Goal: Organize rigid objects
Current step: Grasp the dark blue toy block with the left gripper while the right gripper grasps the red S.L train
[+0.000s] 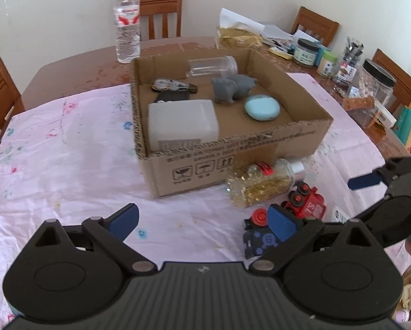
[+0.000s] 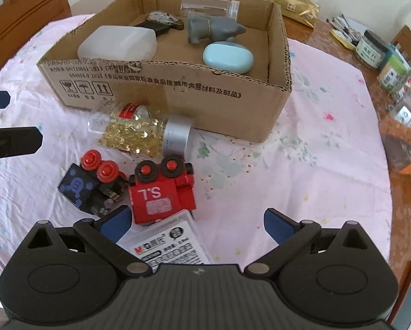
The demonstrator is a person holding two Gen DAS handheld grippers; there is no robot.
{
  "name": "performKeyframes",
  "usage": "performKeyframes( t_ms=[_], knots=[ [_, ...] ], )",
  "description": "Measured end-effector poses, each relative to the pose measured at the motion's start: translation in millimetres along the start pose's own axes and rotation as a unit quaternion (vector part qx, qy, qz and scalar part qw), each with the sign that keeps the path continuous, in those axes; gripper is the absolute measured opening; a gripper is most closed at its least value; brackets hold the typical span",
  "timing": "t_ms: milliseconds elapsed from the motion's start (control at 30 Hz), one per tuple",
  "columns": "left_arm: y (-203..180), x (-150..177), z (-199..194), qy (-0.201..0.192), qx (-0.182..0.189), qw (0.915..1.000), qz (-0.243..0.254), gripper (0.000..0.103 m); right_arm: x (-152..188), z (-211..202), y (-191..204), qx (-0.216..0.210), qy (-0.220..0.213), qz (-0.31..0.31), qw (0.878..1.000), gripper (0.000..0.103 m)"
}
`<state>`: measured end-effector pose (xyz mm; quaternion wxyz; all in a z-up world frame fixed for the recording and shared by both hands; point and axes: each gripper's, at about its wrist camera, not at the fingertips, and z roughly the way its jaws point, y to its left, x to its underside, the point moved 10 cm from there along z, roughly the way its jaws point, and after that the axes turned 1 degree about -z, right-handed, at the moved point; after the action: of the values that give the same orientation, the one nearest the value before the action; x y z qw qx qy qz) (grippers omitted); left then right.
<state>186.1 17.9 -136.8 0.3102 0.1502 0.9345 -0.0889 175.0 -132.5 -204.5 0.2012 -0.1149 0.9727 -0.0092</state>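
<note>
Right gripper (image 2: pixel 196 227), fingers spread and empty, is hovering directly over the red toy train (image 2: pixel 161 192), which is lying on the counter near the cardboard box (image 2: pixel 178 93), whereas the left gripper (image 1: pixel 202 218), also spread, is sitting farther left.

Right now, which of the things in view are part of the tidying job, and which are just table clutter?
Job items:
cardboard box, already part filled
capsule bottle, lying on its side
red toy train
dark blue block
small clear labelled case

Clutter:
water bottle
gold packet
jars at the table edge

Both grippers' jaws are open and empty.
</note>
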Motion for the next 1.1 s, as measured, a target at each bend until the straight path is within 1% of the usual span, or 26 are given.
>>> performKeyframes(
  t_ms=[200,467,533,600,700,800,900,933,1000,1033,1067,1100],
  knots=[
    [-15.8,9.0,6.5,0.017,0.020,0.9996,0.011,0.099,4.3,2.4,-11.6,-0.006,0.007,0.000,1.000,0.103],
    [-49.5,21.5,32.1,0.046,0.043,0.9960,0.064,0.099,4.7,4.7,-12.4,-0.018,0.006,-0.016,1.000,0.103],
    [-54.3,23.4,36.4,0.047,0.039,0.9953,0.076,0.098,4.8,5.2,-14.6,-0.021,0.006,-0.021,1.000,0.103],
    [-57.5,24.2,39.7,0.044,0.039,0.9945,0.087,0.097,5.3,5.9,-19.2,-0.014,0.005,-0.026,1.000,0.103],
    [-60.4,26.5,44.8,0.048,0.035,0.9932,0.100,0.096,6.1,7.4,-24.6,-0.021,0.007,-0.021,1.000,0.103],
    [-68.4,26.7,45.9,0.044,0.043,0.9915,0.115,0.093,6.8,6.5,-28.6,-0.021,0.006,-0.018,1.000,0.103],
    [-76.7,28.8,49.5,0.044,0.045,0.9888,0.135,0.082,5.3,6.2,-31.8,-0.020,0.005,-0.018,1.000,0.103],
    [-78.7,28.9,51.5,0.045,0.047,0.9882,0.138,0.077,4.7,6.4,-32.5,-0.020,0.005,-0.018,1.000,0.103],
    [-81.2,28.0,54.0,0.044,0.052,0.9887,0.134,0.071,3.7,6.7,-33.1,-0.022,0.006,-0.019,1.000,0.103],
    [-81.1,28.2,55.3,0.046,0.054,0.9891,0.129,0.065,3.6,6.9,-32.7,-0.023,0.006,-0.018,1.000,0.103],
    [-82.2,29.0,56.1,0.047,0.064,0.9888,0.126,0.051,3.1,7.1,-32.4,-0.024,0.007,-0.018,1.000,0.103],
    [-83.2,29.8,56.0,0.048,0.075,0.9884,0.123,0.050,2.6,7.3,-31.9,-0.026,0.007,-0.020,0.999,0.103]
  ],
)
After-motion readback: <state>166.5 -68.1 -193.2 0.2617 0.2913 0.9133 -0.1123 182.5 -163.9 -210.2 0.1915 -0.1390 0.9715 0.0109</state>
